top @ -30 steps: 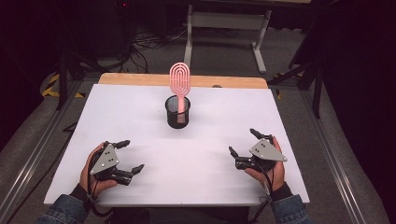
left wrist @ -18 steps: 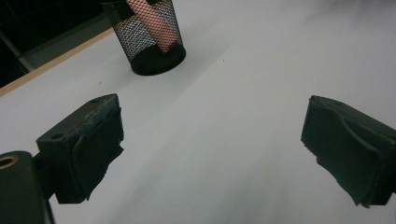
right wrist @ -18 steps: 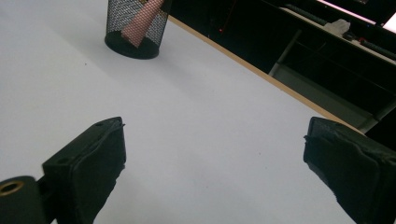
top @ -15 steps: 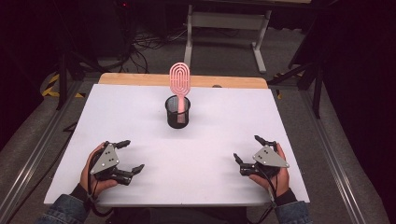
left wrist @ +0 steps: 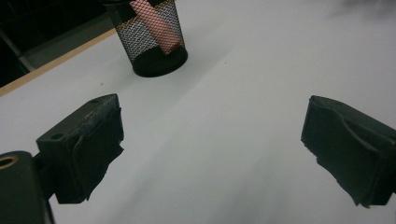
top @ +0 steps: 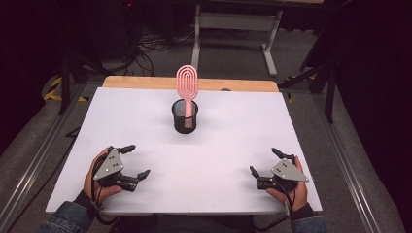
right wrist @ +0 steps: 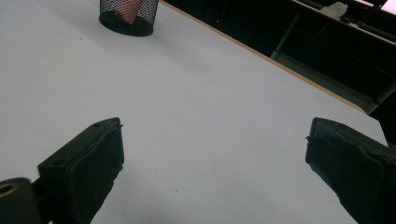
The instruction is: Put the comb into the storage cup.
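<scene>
White tabletop [top: 145,121] is bare except for the mesh cup [top: 185,117] at centre-back, with the pink brush [top: 187,85] upright in it. Left gripper [top: 135,162] and right gripper [top: 265,162] rest near me, jaws wide, holding nothing — I'd approach the brush handle squarely above the cup's rim.

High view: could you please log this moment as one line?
left gripper: open, empty | right gripper: open, empty | pink brush: upright in black mesh cup | cup: mid-table, apart from both grippers

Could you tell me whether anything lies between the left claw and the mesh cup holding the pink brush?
Nothing visible does: only bare white table separates the open left claw from the mesh cup.
</scene>
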{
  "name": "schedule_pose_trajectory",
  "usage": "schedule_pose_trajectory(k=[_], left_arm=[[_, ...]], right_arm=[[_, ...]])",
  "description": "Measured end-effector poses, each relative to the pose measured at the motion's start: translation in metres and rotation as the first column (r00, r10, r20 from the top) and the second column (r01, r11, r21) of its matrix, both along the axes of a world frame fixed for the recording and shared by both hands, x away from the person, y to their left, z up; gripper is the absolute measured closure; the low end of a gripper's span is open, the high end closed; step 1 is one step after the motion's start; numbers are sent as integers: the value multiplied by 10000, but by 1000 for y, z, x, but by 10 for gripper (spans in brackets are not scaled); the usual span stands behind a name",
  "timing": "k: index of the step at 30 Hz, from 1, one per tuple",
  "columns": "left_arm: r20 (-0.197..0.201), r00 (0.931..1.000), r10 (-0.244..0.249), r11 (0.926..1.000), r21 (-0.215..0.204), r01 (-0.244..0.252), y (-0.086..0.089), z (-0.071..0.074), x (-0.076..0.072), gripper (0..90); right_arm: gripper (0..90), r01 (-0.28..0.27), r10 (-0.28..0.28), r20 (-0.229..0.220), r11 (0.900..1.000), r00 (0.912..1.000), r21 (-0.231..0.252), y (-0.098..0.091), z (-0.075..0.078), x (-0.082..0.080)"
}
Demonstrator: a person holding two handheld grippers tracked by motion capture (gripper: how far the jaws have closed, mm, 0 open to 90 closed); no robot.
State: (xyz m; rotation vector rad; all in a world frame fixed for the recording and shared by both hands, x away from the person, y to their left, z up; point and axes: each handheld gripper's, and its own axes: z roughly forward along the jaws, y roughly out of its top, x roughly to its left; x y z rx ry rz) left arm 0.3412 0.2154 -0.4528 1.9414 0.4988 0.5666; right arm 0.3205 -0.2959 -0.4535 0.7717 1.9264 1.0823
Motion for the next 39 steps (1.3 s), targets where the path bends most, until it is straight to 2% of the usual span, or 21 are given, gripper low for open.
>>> schedule_pose_trajectory(k=[12,39], left_arm=[[120,9999,11,10000,67,-12,-2,0,-1,66],[107,9999,-49,10000,52,48,-1,0,-3,65]], right_arm=[[49,-135,135,103,9999,9999,-46,3,0,-2],[49,17,-17,163,10000,9999,-30,4,1,-3]])
